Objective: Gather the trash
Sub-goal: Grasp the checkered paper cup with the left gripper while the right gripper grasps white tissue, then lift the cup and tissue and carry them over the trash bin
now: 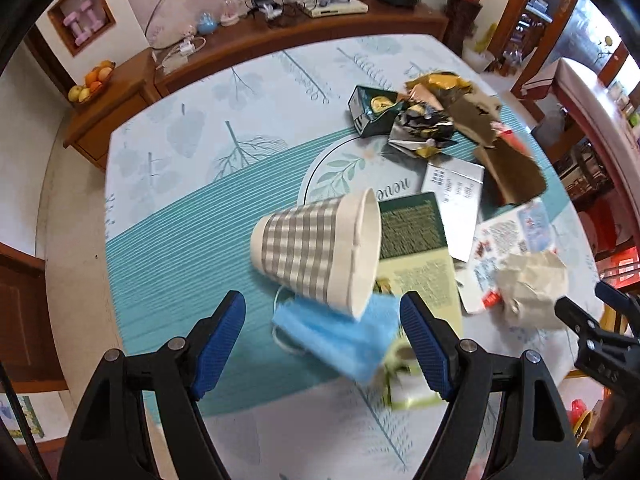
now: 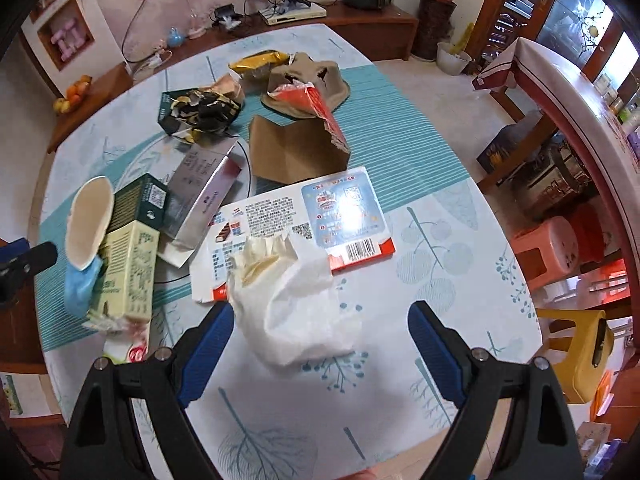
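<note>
Trash is strewn over a table with a leaf-print cloth. A checked paper cup lies on its side over a blue face mask. My left gripper hangs open above the mask, its blue pads on either side and apart from it. In the right wrist view, a crumpled white tissue lies between the wide-open fingers of my right gripper, which do not press it. A flattened red-and-white carton lies under the tissue. The cup and mask show at the left.
Green and yellow boxes, a silver box, brown cardboard, a torn dark wrapper and a gold packet fill the table's middle and far side. A wooden sideboard runs behind. Plastic stools stand to the right.
</note>
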### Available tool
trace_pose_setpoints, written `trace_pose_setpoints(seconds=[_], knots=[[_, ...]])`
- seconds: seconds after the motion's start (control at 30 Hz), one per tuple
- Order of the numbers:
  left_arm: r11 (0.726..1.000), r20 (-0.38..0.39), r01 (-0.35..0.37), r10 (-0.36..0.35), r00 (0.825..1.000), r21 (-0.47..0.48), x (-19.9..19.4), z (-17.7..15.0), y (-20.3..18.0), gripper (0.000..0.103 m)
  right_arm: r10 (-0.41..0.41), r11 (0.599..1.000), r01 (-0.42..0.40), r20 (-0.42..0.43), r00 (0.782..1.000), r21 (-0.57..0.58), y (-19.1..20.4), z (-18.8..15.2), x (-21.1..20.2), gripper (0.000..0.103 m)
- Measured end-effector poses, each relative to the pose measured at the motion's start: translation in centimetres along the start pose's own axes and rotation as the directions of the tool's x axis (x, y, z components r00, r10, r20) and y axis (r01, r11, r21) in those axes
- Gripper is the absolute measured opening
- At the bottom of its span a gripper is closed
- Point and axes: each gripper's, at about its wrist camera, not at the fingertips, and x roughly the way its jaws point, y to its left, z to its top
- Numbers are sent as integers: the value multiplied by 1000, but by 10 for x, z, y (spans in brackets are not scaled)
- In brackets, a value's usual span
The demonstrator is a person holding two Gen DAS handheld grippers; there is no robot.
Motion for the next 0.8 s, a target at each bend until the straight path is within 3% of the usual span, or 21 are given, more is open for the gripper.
trace_pose_setpoints(seconds=[0.2,0.37,0.47,0.5,0.53,0.57,0.8], knots=[[999,-42,-46,45,998,-18,32,22,5,74,-24,1000,24,-24,999,1,6,10,16,88],[997,-97,-63,58,994,-46,51,28,17,51,-6,1000,6,-38,999,-8,12,14,24,82],[996,-113,-70,64,992,-49,55,27,22,42,40,999,-40,-46,998,6,12,12,27,72],[996,-107,-69,63,992,-49,54,26,23,37,55,998,-55,-46,997,11,12,12,27,63],[997,-106,-66,61,992,-46,53,26,24,17,76,997,-75,-46,996,17,11,11,27,54],[997,-114,-63,57,992,-47,53,25,26,7,78,997,-78,-46,996,19,11,10,27,53],[995,-34,-69,66,997,-75,26,14,36,1,124,991,-122,-31,992,52,0,-2,16,44]])
